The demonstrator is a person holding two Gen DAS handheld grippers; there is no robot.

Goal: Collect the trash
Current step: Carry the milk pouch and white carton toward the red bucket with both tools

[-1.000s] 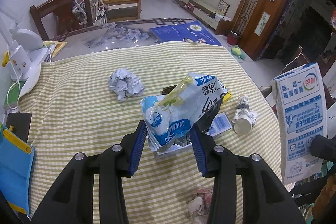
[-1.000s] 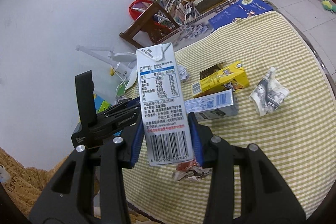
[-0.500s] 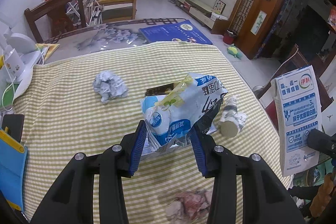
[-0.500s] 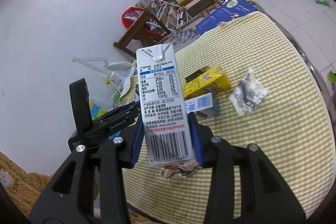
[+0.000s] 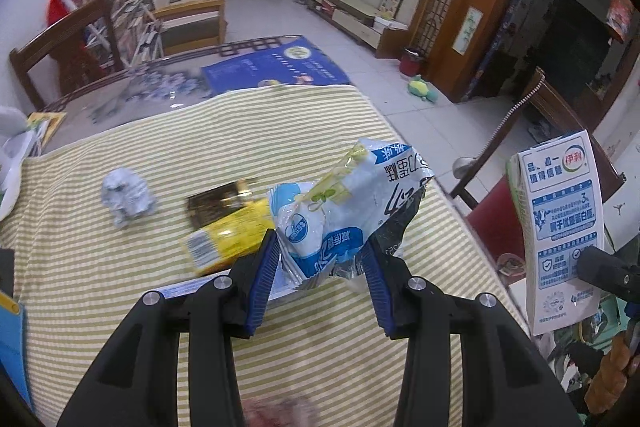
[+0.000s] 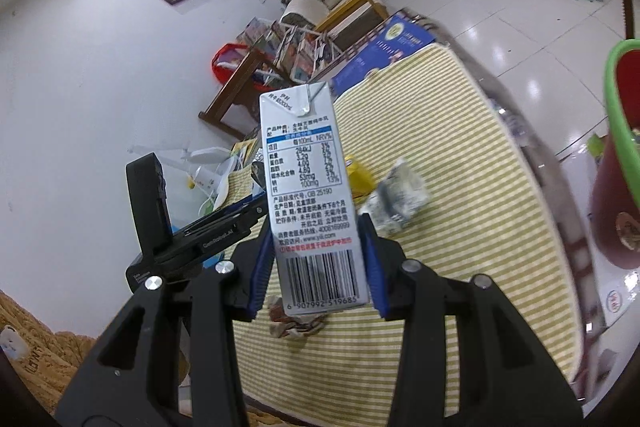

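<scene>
Gripping one crumpled milk bag (image 5: 340, 211) in left jaws, one upright milk carton (image 6: 314, 203) in right jaws.

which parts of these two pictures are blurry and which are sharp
Left wrist view: the held bag and left gripper are sharp; the yellow box and tablecloth are smeared. Right wrist view: the milk carton is crisp, the crumpled paper and red bin streaked. Both bend at the edges.
</scene>
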